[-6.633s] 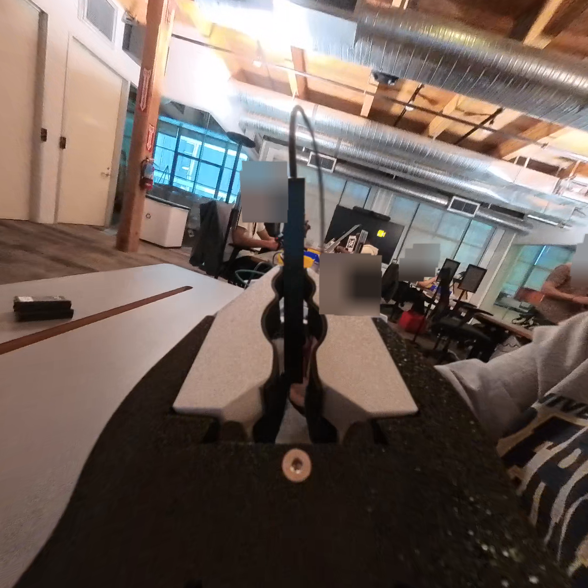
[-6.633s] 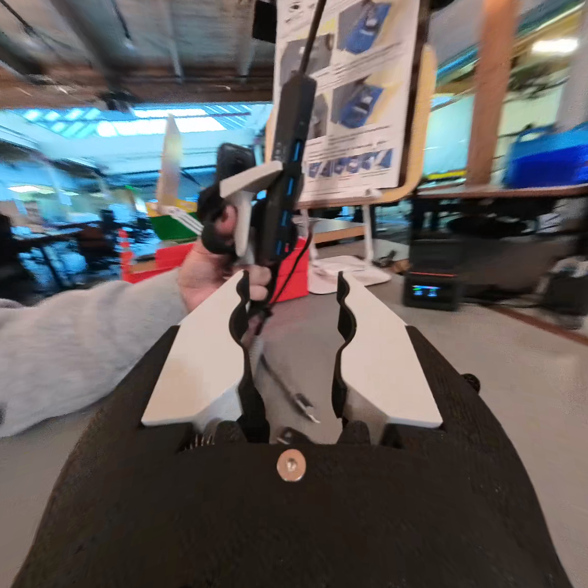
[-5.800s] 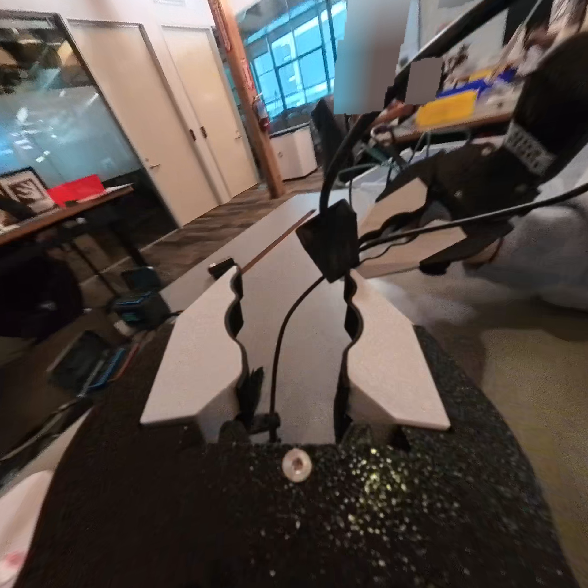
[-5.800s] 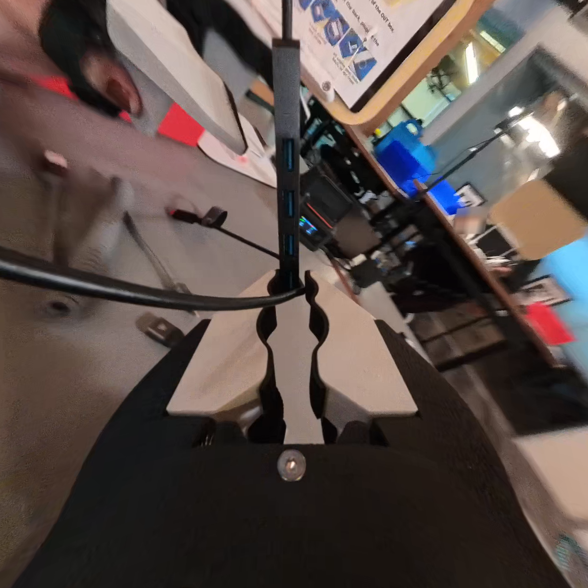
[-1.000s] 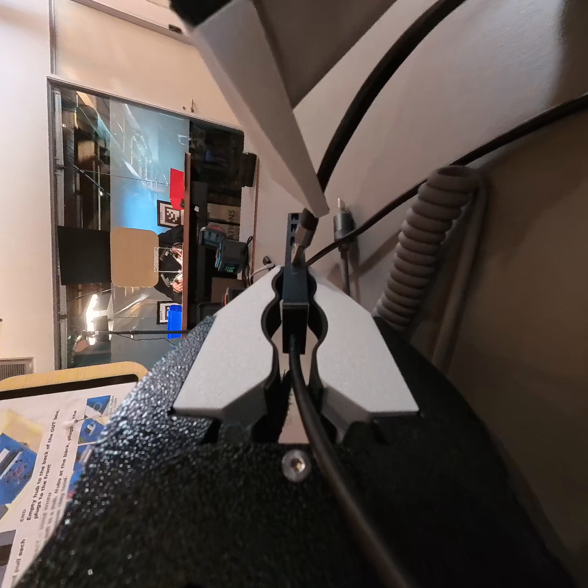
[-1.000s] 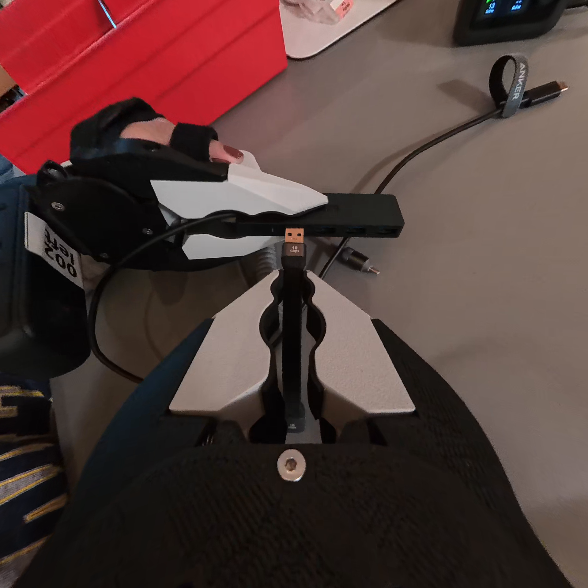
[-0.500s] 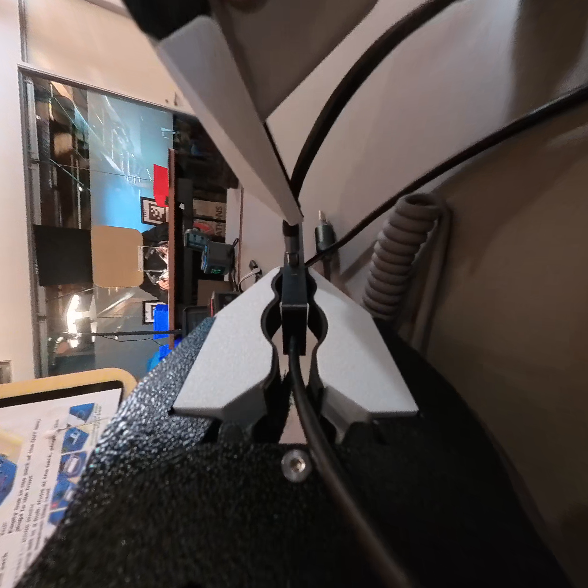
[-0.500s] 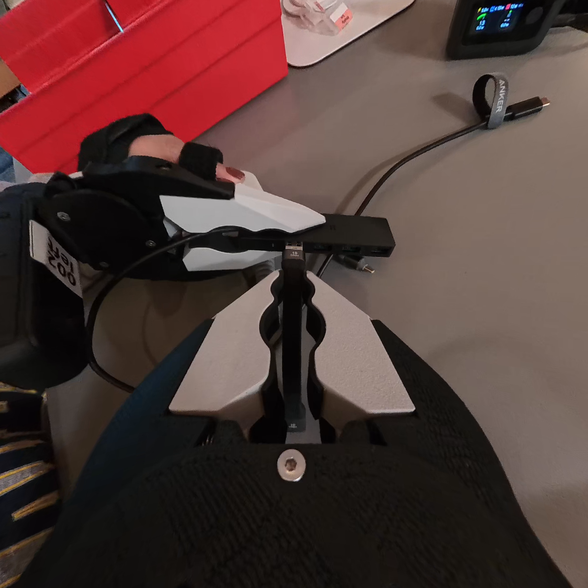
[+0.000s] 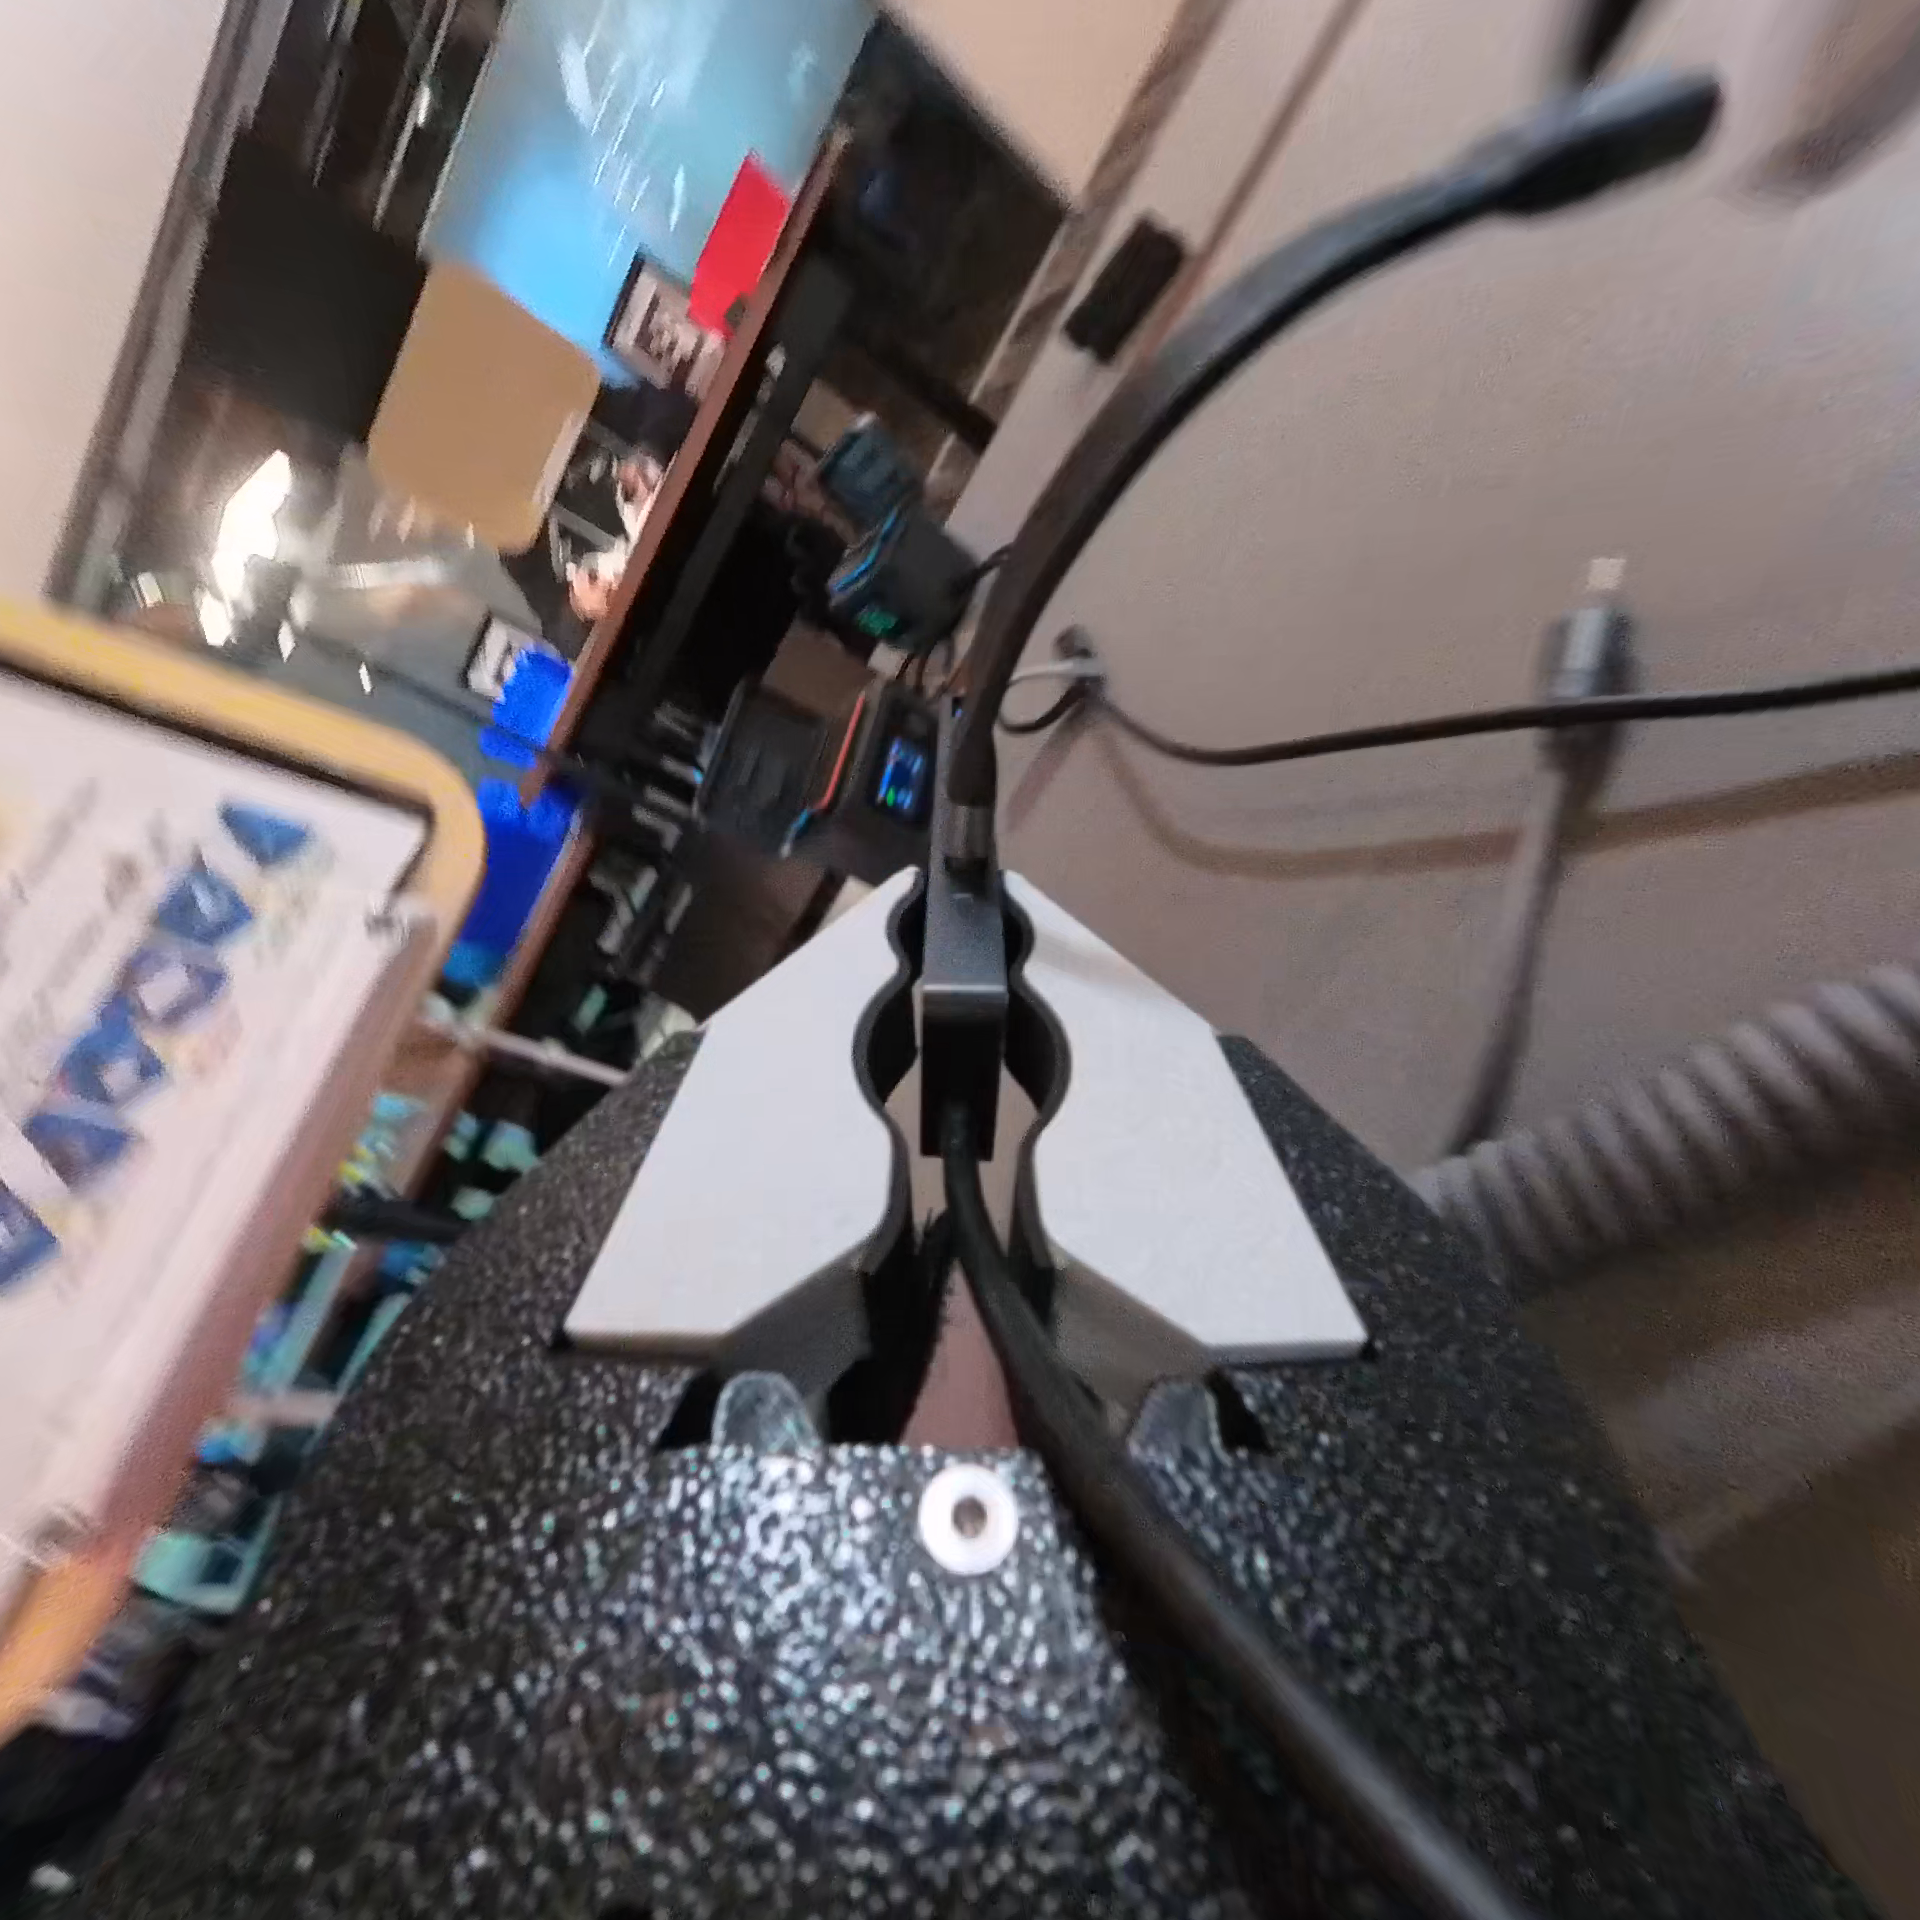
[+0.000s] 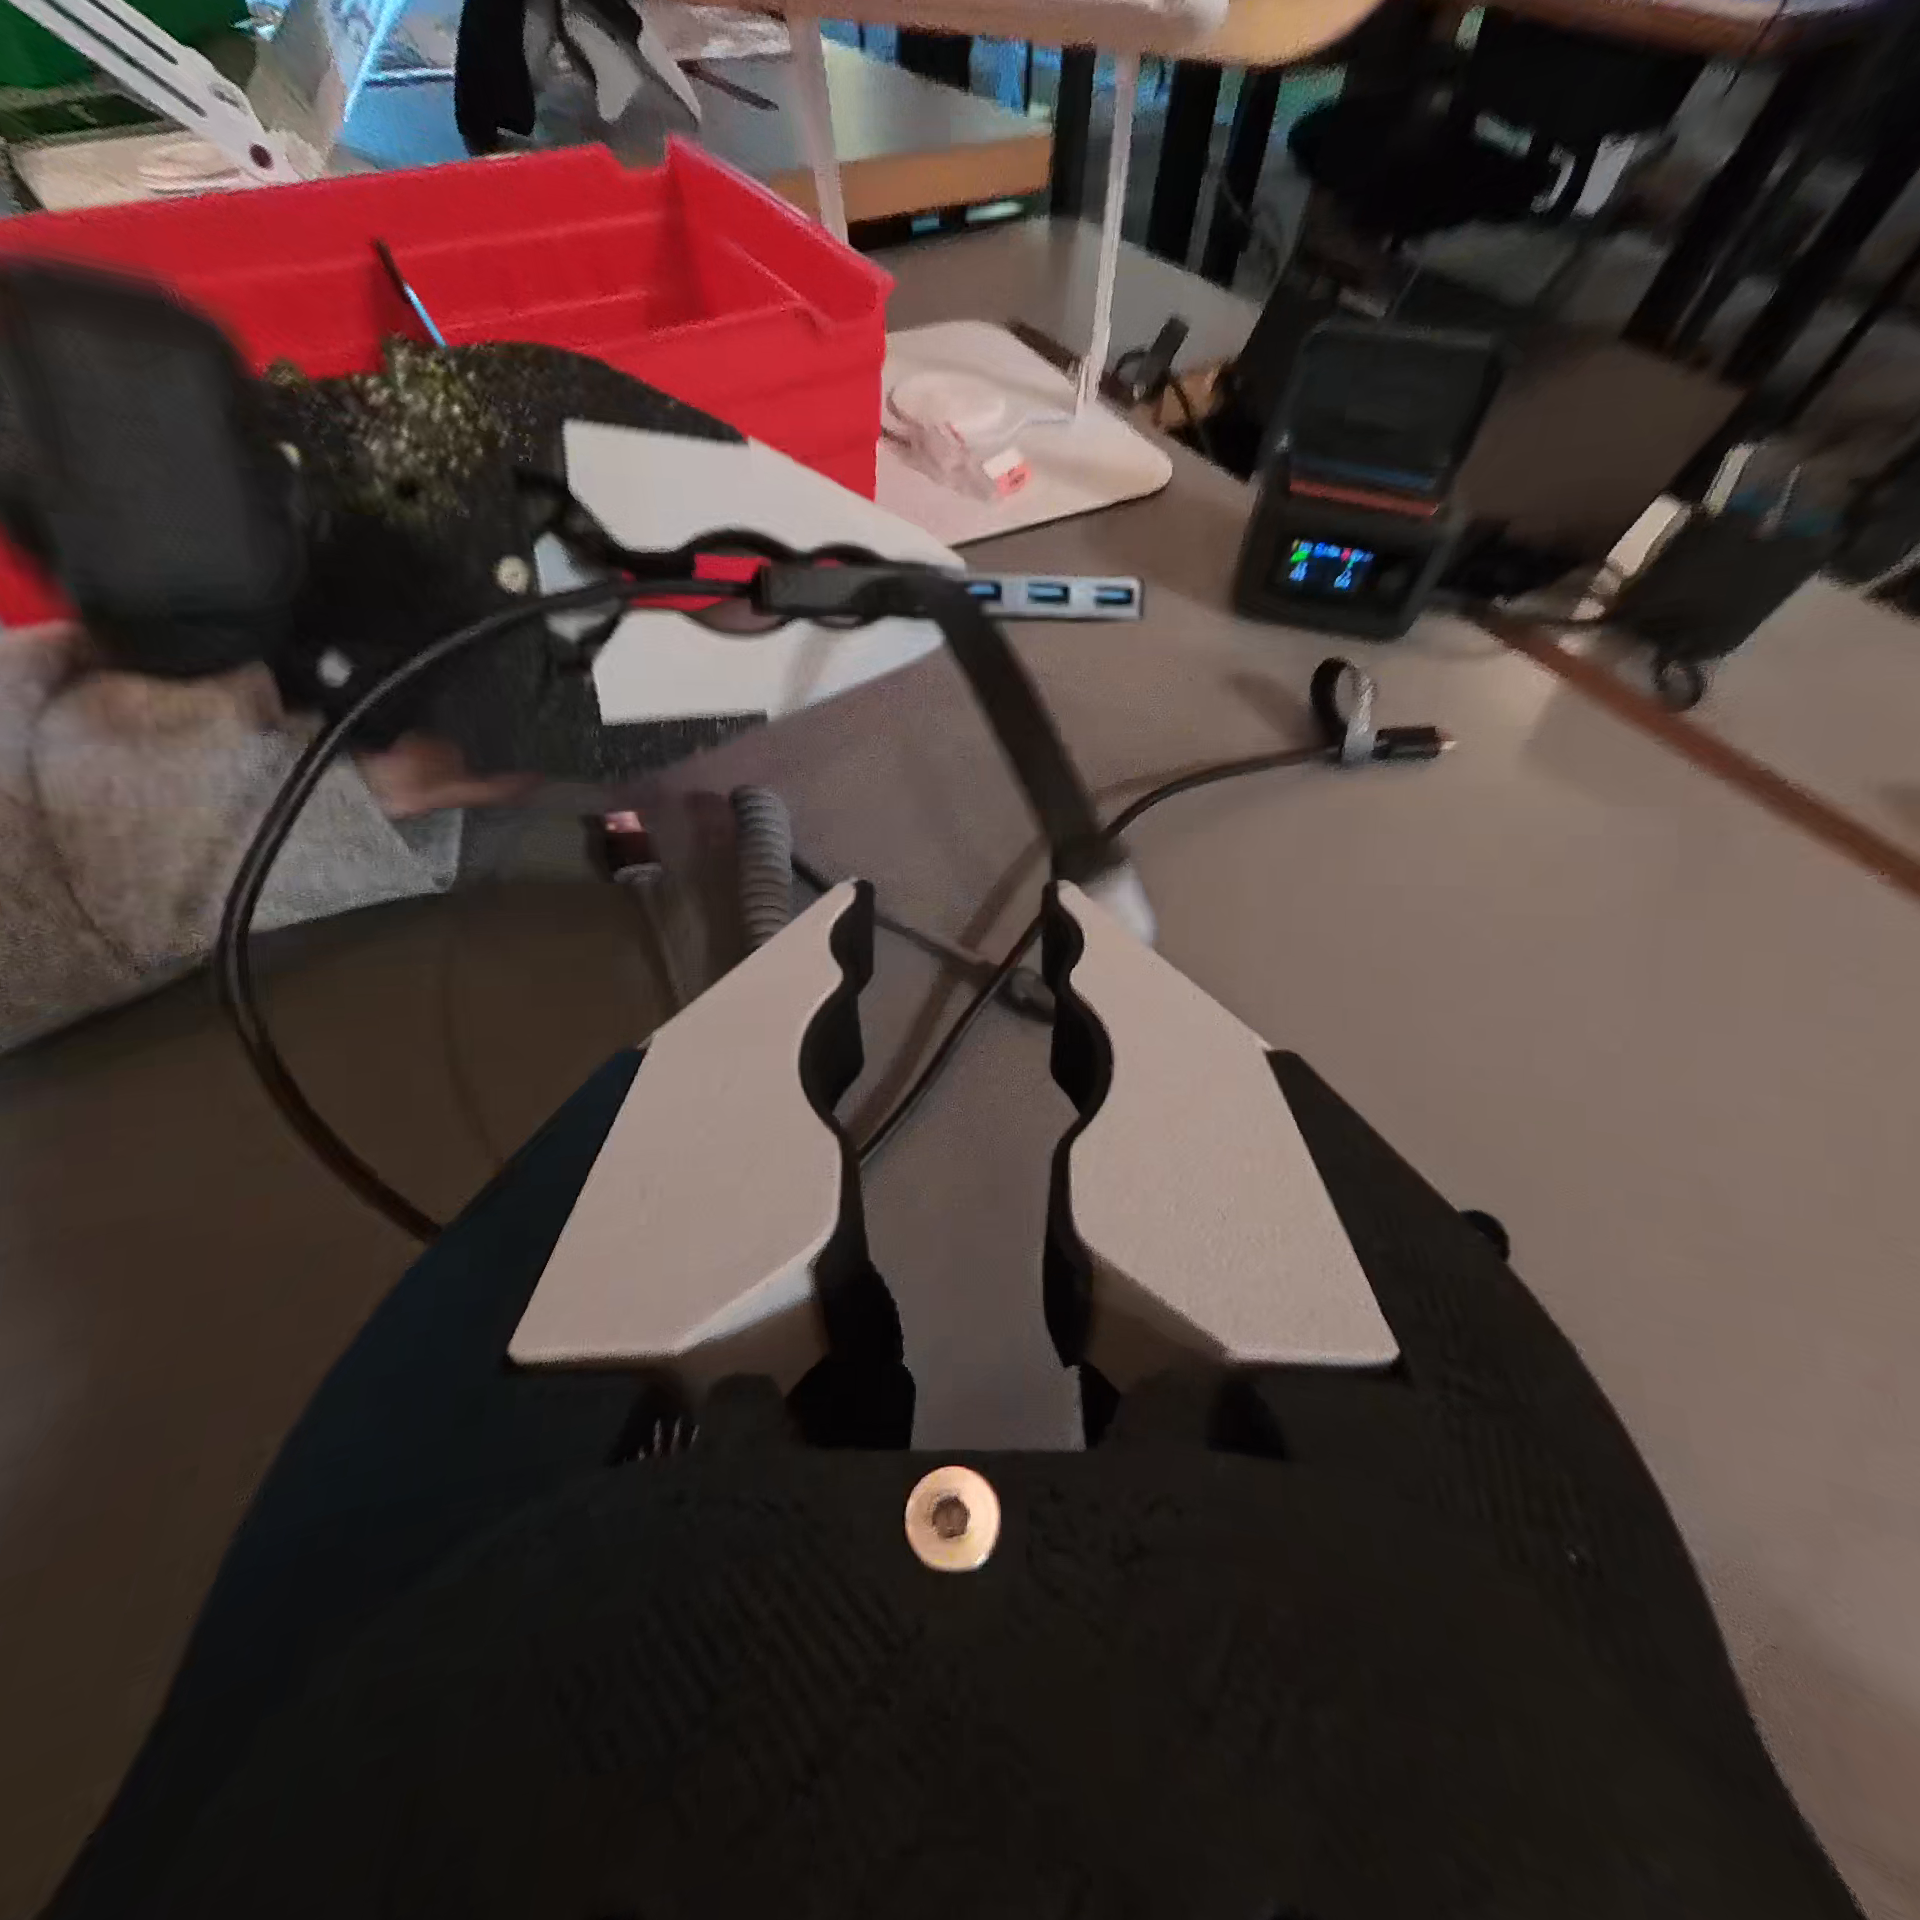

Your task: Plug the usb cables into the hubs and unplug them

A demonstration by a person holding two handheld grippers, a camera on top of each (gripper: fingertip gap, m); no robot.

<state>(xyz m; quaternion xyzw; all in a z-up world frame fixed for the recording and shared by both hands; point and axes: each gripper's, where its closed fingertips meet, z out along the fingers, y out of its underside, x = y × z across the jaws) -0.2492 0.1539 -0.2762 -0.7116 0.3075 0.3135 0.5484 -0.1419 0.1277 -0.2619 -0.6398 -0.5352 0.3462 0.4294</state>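
My left gripper (image 9: 961, 883) is shut on the black USB hub (image 9: 964, 987), seen end-on between its fingers. In the right wrist view the left gripper (image 10: 914, 603) holds the hub (image 10: 1049, 594) level above the grey table, blue ports facing me. A flat black USB cable (image 10: 1018, 717) is plugged into the hub and hangs down, its free end beside my right fingertip. In the left wrist view it (image 9: 1143, 416) arcs up to the right. My right gripper (image 10: 958, 914) is open and empty, a short way in front of the hub.
A red bin (image 10: 520, 281) stands behind the left gripper. A white lamp base (image 10: 1039, 468) and a black device with a lit screen (image 10: 1340, 520) stand farther back. A grey coiled cable (image 10: 764, 852) and a thin black cable with a strap (image 10: 1351, 717) lie on the table (image 10: 1558, 1039). Spacing between my two grippers at the tips: around 12 cm.
My right gripper has opened, let go of the flat cable, now plugged into the hub, and pulled back. The left gripper has tilted with the hub still in it.
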